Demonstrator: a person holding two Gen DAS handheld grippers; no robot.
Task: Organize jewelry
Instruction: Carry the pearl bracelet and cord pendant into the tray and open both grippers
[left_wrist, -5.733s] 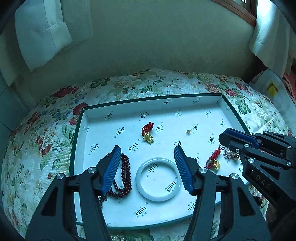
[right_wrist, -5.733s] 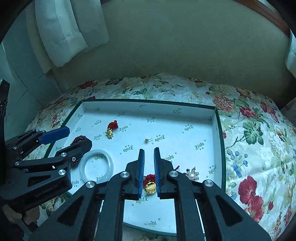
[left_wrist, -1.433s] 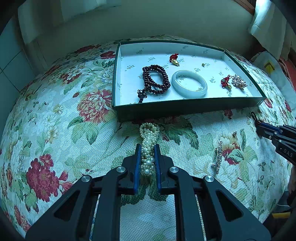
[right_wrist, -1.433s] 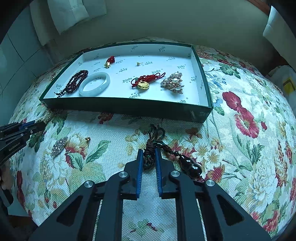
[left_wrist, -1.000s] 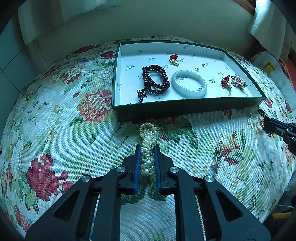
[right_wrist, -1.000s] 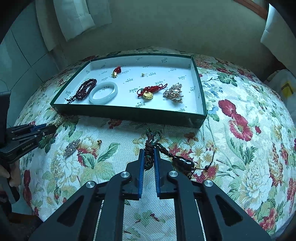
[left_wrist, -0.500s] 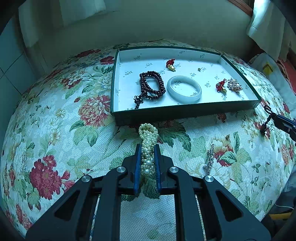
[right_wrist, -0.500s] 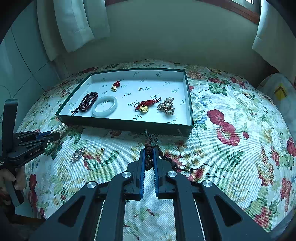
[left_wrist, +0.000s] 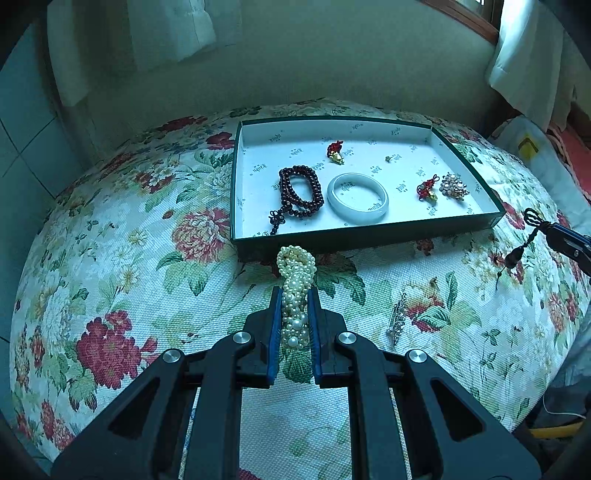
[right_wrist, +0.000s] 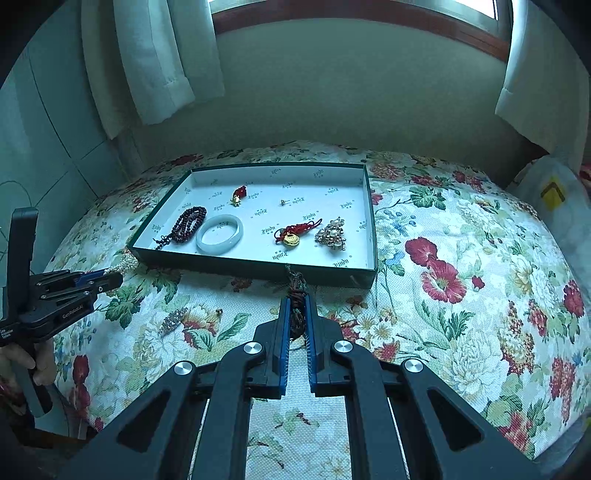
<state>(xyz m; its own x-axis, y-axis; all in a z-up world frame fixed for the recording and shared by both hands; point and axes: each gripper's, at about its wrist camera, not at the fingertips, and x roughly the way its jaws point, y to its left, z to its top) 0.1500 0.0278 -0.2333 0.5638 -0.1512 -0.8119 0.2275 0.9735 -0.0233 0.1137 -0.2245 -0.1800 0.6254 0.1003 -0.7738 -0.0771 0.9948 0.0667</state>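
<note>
Six pieces lie in the box. My left tongs pinch the pearls, my right tongs pinch the dark cord. A sparkly pin waits on the cloth.

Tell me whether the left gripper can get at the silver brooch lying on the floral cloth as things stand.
Probably not yet: the left gripper is shut on the pearl bracelet. The silver brooch lies uncovered on the floral cloth beside it, so the way looks free once emptied.

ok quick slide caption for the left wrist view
Left gripper shut on a pearl strand over the floral cloth, green jewelry tray ahead.
</note>
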